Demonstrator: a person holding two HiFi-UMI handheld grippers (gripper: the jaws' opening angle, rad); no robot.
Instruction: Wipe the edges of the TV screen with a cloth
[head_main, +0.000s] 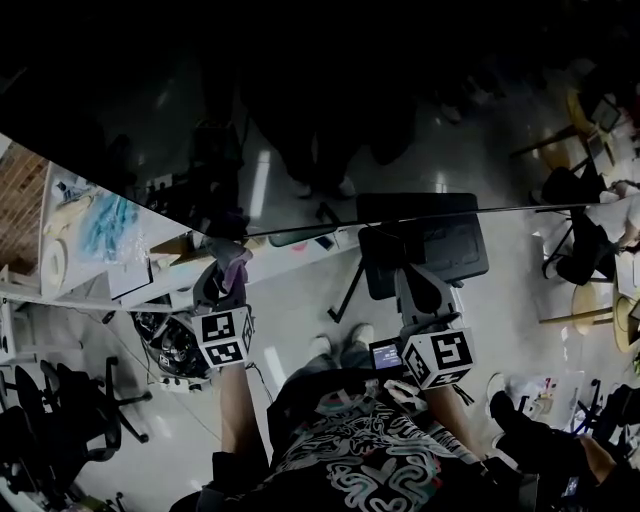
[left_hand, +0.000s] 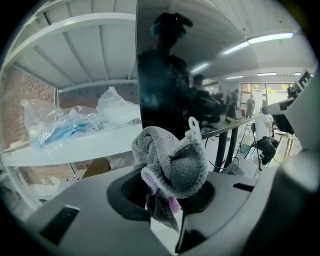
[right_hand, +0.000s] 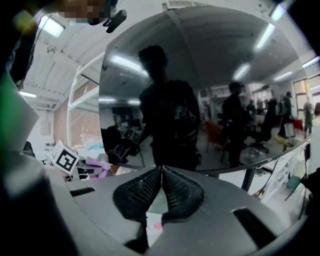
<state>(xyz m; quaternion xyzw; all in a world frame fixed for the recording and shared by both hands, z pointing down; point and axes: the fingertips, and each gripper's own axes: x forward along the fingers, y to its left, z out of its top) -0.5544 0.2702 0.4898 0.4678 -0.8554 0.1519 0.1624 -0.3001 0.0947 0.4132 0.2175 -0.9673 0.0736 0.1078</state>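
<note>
The left gripper (head_main: 228, 275) is clamping the grey cloth (head_main: 237, 258) at a corner of the TV screen (head_main: 300, 110), nine o'clock in head view, while the right gripper (right_hand: 161, 187) is idling shut and empty; the wiping seemingly is barely starting.

The left gripper (head_main: 229, 285) is held forward on a bare, nearly straight forearm (head_main: 236, 410). Its jaws are closed on a grey cloth (left_hand: 172, 162) that bunches up above them. The right gripper (head_main: 420, 292) is beside it, with its jaws pressed together tip to tip.

grey-and-lilac cloth (left_hand: 172, 167), black TV screen (head_main: 300, 120)
</note>
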